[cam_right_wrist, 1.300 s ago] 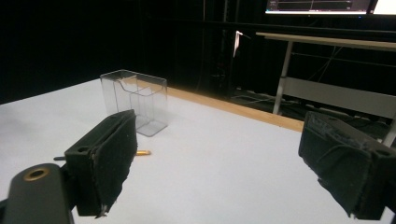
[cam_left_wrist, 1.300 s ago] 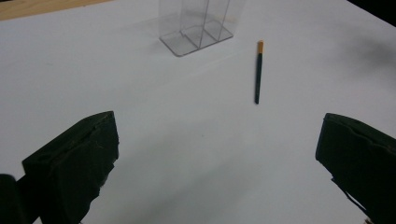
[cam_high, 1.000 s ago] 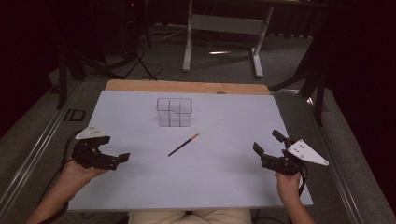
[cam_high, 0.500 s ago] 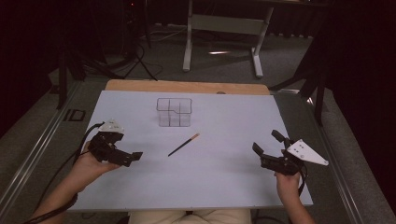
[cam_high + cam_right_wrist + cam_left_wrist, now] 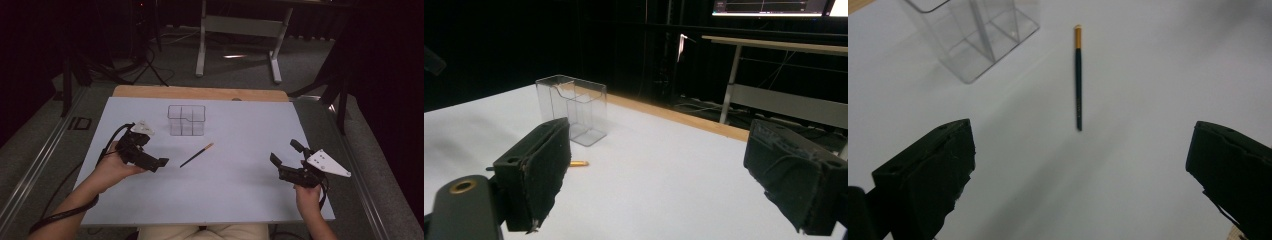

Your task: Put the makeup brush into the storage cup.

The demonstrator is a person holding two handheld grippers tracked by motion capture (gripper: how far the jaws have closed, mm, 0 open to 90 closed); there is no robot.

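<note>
A dark room surrounds a white surface [image 5: 240,190] with a wooden strip along its far edge; beyond it, at the top of the high view, stands a grey metal table frame [image 5: 239,37] on a grey floor. A lit monitor [image 5: 774,7] shows at the top right of the right gripper view, its writing too small to read. A dark mark lies on the floor near the surface's upper left corner in the high view, but what it says cannot be told.

A clear plastic organiser [image 5: 186,120] with several compartments stands upright at the centre top of the surface. Just below it in the frame, apart from it, a dark green pencil [image 5: 196,155] with an orange end lies flat and diagonal on the surface.

The left gripper [image 5: 150,161], held in the person's left hand [image 5: 111,167], sits at the left middle of the high view, just beside the pencil's dark tip. In the left gripper view its jaws stand wide apart and hold nothing; the pencil [image 5: 1078,77] lies ahead of them, upper centre, roughly midway across the gap, with the organiser [image 5: 973,35] at the upper left.

The right gripper [image 5: 285,162] sits at the lower right of the high view, well apart from the pencil, jaws wide apart and empty. In its own view the organiser [image 5: 572,109] stands past the left-hand jaw, which hides all but the pencil's orange end [image 5: 578,163].
</note>
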